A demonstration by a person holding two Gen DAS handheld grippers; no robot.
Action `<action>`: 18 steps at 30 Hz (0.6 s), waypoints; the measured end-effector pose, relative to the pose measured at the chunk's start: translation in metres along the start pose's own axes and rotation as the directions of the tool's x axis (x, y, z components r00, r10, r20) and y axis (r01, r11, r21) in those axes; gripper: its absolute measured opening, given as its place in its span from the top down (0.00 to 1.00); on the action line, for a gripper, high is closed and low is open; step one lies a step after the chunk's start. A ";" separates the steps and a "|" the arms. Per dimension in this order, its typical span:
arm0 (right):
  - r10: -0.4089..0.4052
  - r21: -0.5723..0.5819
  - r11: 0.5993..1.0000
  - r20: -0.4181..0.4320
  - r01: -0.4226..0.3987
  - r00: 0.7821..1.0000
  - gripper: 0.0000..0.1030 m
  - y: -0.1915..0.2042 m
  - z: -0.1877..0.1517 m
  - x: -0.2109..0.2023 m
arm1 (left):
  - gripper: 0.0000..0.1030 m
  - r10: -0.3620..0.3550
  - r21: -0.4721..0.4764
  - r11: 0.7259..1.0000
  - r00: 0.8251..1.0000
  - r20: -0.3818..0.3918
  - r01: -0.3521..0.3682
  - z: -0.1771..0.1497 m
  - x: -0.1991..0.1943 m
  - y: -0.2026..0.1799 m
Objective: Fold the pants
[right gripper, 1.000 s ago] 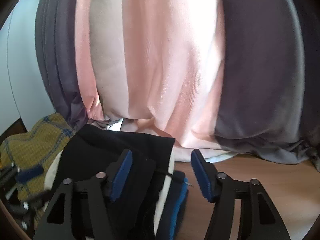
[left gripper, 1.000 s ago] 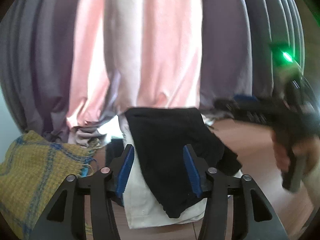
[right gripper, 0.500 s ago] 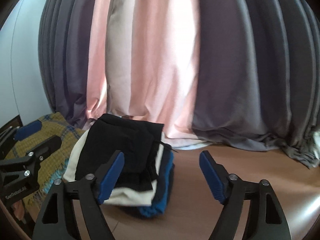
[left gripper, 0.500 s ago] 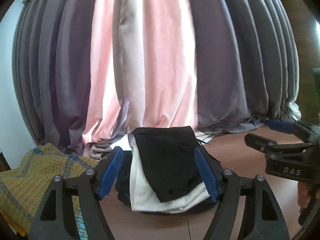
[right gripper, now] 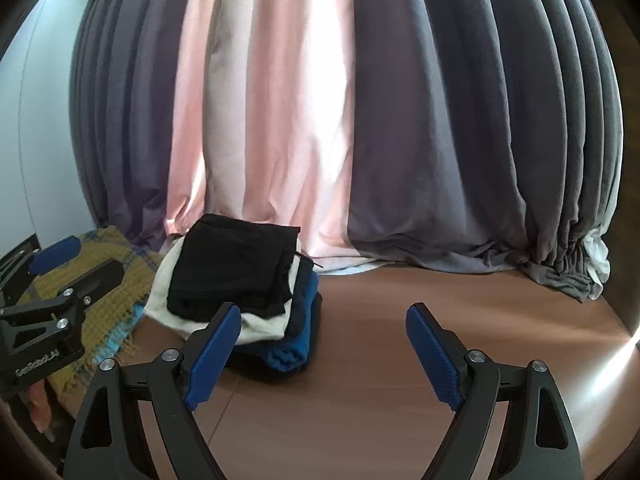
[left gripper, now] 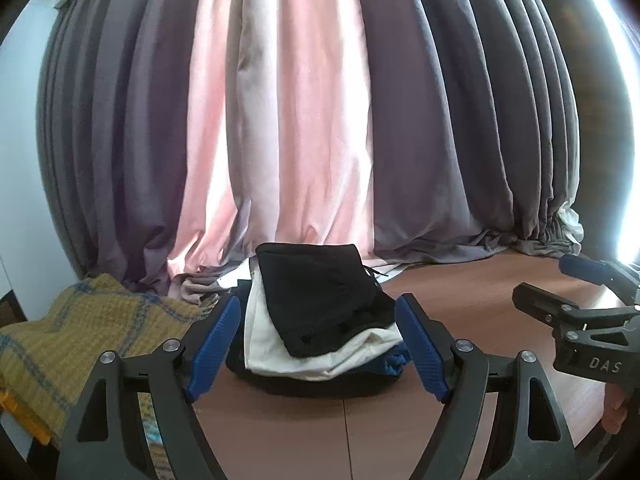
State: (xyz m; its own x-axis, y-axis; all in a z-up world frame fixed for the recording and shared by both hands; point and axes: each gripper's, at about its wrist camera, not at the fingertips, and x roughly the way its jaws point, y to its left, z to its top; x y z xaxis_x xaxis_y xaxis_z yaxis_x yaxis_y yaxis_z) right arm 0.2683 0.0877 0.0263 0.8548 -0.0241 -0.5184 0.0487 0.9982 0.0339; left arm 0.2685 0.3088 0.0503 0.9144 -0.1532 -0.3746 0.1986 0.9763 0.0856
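Folded black pants (left gripper: 320, 300) lie on top of a stack of folded clothes, over a white piece (left gripper: 316, 360) and dark and blue pieces below. The stack also shows in the right wrist view, with the black pants (right gripper: 232, 268) on top and a blue piece (right gripper: 298, 344) at the bottom. My left gripper (left gripper: 318, 346) is open and empty, short of the stack. My right gripper (right gripper: 322, 354) is open and empty, to the right of the stack. Each gripper shows in the other's view, the right (left gripper: 580, 300) and the left (right gripper: 72, 268).
The stack sits on a brown wooden table (right gripper: 360, 420). A yellow and blue woven blanket (left gripper: 72, 336) lies to the left of the stack. Pink and grey curtains (left gripper: 300, 120) hang right behind, their hems resting on the table.
Both grippers have pulled back and away from the stack and their jaws have opened wider. The black pants stay on top of the stack.
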 end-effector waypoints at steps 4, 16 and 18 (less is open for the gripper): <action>0.010 -0.018 1.000 0.003 -0.010 1.000 0.17 -0.008 -0.006 -0.022 | 0.23 -0.006 -0.008 1.000 1.000 -0.006 0.006 -0.004 -0.021 -0.013; -0.007 0.005 1.000 0.008 0.007 1.000 0.17 -0.029 -0.031 -0.080 | 0.21 -0.014 -0.014 1.000 1.000 -0.026 0.014 -0.022 -0.065 -0.036; -0.011 0.010 1.000 0.012 0.011 1.000 0.17 -0.032 -0.034 -0.088 | 0.20 -0.017 -0.011 1.000 0.999 -0.029 0.017 -0.025 -0.072 -0.040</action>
State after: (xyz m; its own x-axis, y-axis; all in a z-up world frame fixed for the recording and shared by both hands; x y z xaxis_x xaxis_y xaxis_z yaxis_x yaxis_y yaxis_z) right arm 0.1742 0.0592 0.0414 0.8602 -0.0358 -0.5087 0.0630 0.9974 0.0363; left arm 0.1865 0.2848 0.0508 0.9003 -0.1657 -0.4025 0.2104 0.9752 0.0691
